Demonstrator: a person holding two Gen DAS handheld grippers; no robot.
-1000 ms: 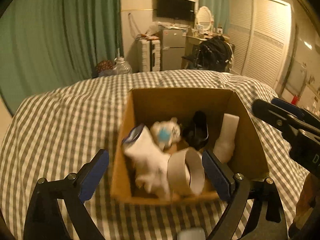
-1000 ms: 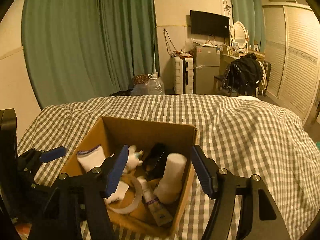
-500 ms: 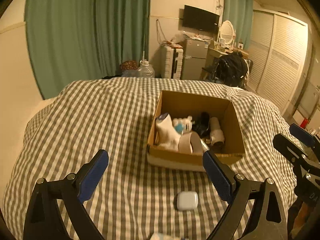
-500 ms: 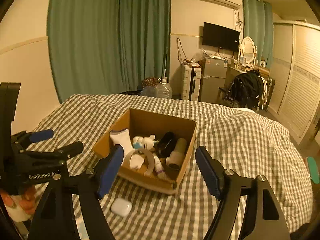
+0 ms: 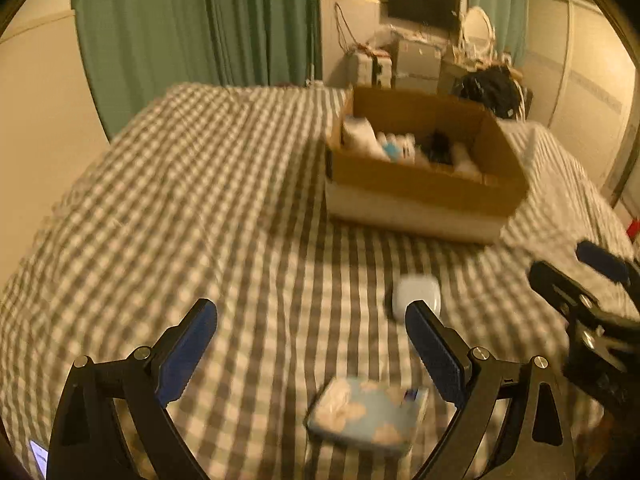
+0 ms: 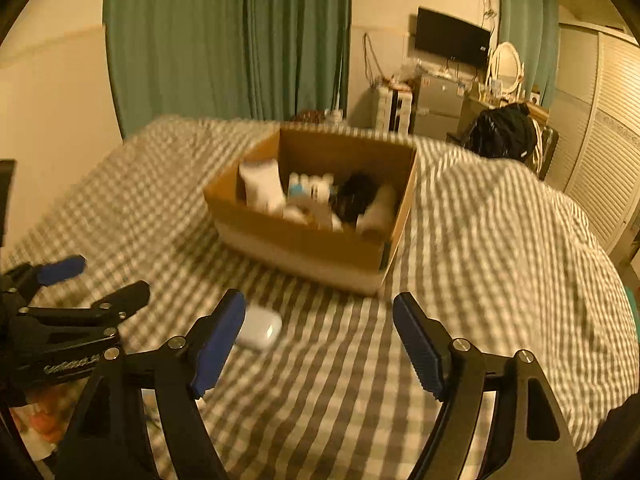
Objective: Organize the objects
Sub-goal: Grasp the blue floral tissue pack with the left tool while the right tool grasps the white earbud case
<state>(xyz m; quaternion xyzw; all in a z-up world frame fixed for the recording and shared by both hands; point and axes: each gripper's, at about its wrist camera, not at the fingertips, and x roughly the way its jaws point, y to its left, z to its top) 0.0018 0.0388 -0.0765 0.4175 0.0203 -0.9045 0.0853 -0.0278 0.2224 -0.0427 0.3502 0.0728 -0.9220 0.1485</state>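
Note:
An open cardboard box [image 5: 424, 184] [image 6: 312, 240] stands on the checked bed cover, holding a white sock, a small plush toy, a dark item and a white roll. A white earbud case [image 5: 416, 298] [image 6: 259, 326] lies in front of the box. A light blue tissue pack [image 5: 366, 414] lies close below my left gripper [image 5: 312, 354], which is open and empty above the cover. My right gripper [image 6: 318, 344] is open and empty, right of the case. Each gripper shows at the edge of the other's view.
The grey checked cover [image 5: 200, 200] spans the bed. Green curtains [image 6: 224, 40] hang behind. A small fridge [image 6: 438, 106], a wall TV, a dark bag on a chair [image 6: 502, 132] and white louvred wardrobe doors [image 6: 600, 128] stand at the far right.
Both grippers have drawn back and lower from over the box. The earbud case, then the tissue pack, have come into view. Both stay open and empty.

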